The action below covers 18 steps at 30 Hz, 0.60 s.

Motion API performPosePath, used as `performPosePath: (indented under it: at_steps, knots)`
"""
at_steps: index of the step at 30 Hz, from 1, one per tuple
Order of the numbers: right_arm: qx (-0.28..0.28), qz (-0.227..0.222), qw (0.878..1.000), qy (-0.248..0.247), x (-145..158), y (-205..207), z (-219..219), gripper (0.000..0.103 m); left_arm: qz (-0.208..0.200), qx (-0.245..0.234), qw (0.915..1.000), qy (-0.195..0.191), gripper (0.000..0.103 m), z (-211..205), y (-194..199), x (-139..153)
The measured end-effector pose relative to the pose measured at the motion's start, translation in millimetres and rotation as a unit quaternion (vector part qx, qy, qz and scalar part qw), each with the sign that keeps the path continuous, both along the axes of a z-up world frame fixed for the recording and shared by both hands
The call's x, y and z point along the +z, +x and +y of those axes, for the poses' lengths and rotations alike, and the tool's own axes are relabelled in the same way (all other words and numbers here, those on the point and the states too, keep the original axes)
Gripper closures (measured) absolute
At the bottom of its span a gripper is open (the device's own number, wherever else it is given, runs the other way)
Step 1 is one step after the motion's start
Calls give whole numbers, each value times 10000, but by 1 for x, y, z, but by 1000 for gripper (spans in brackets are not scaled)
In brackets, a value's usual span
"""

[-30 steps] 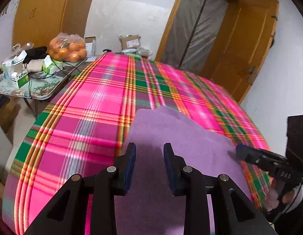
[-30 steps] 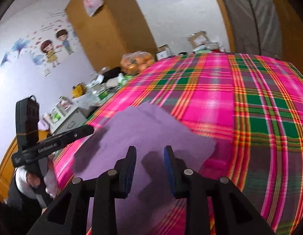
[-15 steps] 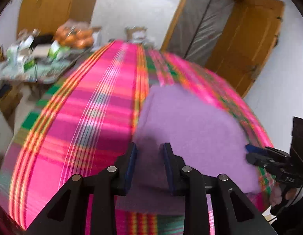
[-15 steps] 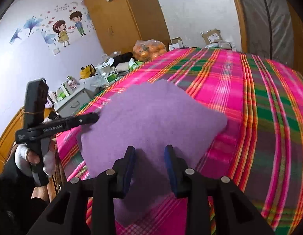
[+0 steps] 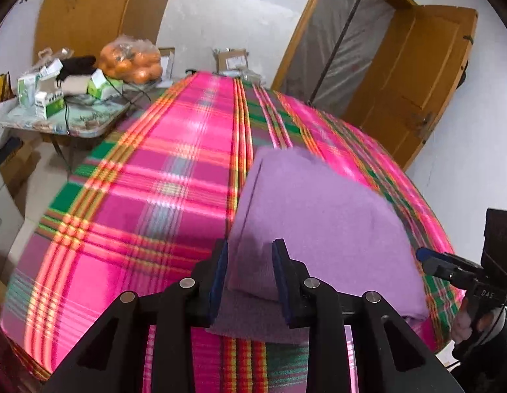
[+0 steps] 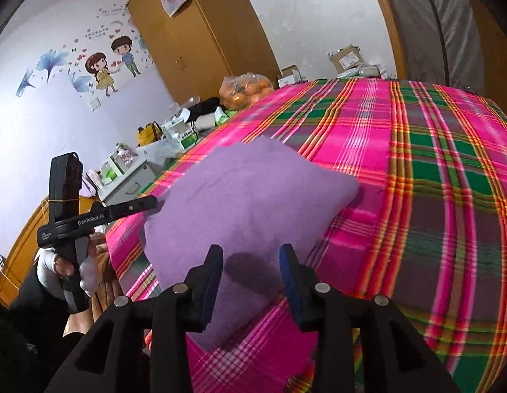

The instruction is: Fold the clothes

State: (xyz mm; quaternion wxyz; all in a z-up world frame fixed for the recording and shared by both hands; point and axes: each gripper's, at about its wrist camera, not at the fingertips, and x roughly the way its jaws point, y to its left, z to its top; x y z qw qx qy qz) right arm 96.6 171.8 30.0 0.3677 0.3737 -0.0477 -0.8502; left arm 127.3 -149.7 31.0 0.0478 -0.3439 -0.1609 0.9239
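Soft purple fleece cloth [image 5: 319, 229], light and floppy, best pinched at near corners; left gripper [image 5: 250, 275] narrow around a fold, right gripper [image 6: 250, 278] just opening, cloth loose between.

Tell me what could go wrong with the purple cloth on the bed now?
The folded purple cloth lies close to the near edge of the plaid bed cover, so a tug might pull it off. The right gripper has just been opening, with the cloth between its pads but not pinched, so that corner may flop and spoil the fold. The left gripper straddles a thick bunched edge, which could crease unevenly.
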Motion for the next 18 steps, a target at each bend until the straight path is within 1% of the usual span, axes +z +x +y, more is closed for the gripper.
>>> performPosePath:
  at_steps: [2, 4, 7, 8, 12, 15, 17, 18]
  knots:
    - [-78, -29, 10000, -32, -1, -3, 5, 66, 109, -33, 9999, 35, 74, -1, 1, 6]
    - [-168, -199, 9996, -68, -7, -8, 6, 66, 98, -134, 9998, 86, 74, 1, -2, 5]
    - [-254, -433, 9986, -169, -15, -13, 9, 66, -187, -252, 9995, 58, 74, 7, -10, -12]
    - [-279, -464, 9984, -178, -16, -14, 11, 66, -171, -234, 9996, 33, 74, 7, -10, -16]
    - [-364, -512, 9978, -192, -17, -18, 17, 66, -233, -192, 9995, 43, 74, 1, -10, -11]
    - [-429, -627, 9964, -371, -18, -22, 23, 66, -224, -99, 9997, 31, 74, -6, -11, -8]
    - [-457, -719, 9953, -453, -20, -25, 24, 64, -287, -75, 9995, 145, 74, -12, -13, -8]
    - [-465, -770, 9948, -483, -21, -26, 24, 60, -330, -87, 9992, 212, 74, -14, -15, -9]
